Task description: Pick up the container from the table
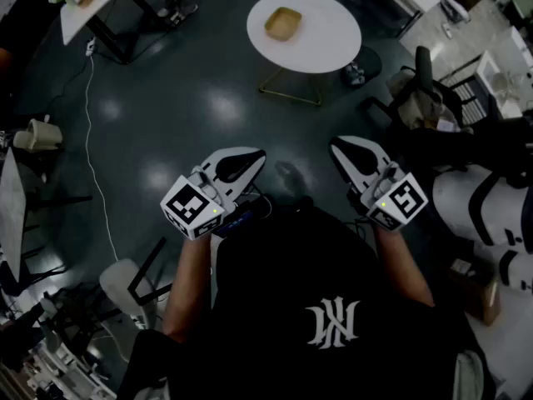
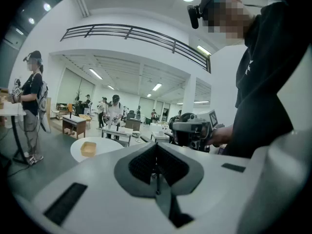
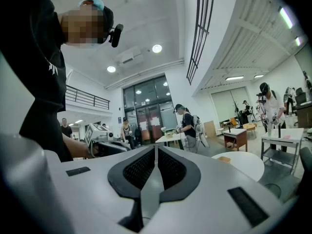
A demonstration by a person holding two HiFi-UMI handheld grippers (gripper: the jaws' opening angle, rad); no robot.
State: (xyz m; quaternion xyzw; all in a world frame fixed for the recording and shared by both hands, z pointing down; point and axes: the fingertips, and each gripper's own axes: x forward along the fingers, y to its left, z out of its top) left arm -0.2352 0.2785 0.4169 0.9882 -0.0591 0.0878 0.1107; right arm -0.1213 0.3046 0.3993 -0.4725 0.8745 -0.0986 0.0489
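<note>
The round white surface (image 1: 326, 47) stands alone on the dark floor (image 1: 200, 107). The floor between it and the left tongs (image 1: 252, 160) and right tongs (image 1: 340, 149), both with jaws together, lies open for a straight approach. On top, only the container (image 1: 283, 23) sits, toward the surface's left part, with free room around it. Just right of the surface an office chair (image 1: 420, 86) crowds in, and a small dark object (image 1: 356, 75) lies by its base. Well left of it, a cable (image 1: 90, 140) trails over the floor beside another desk (image 1: 100, 7).

Head view dim w/ floor glare; tongs views bright, fisheye-warped edges.
</note>
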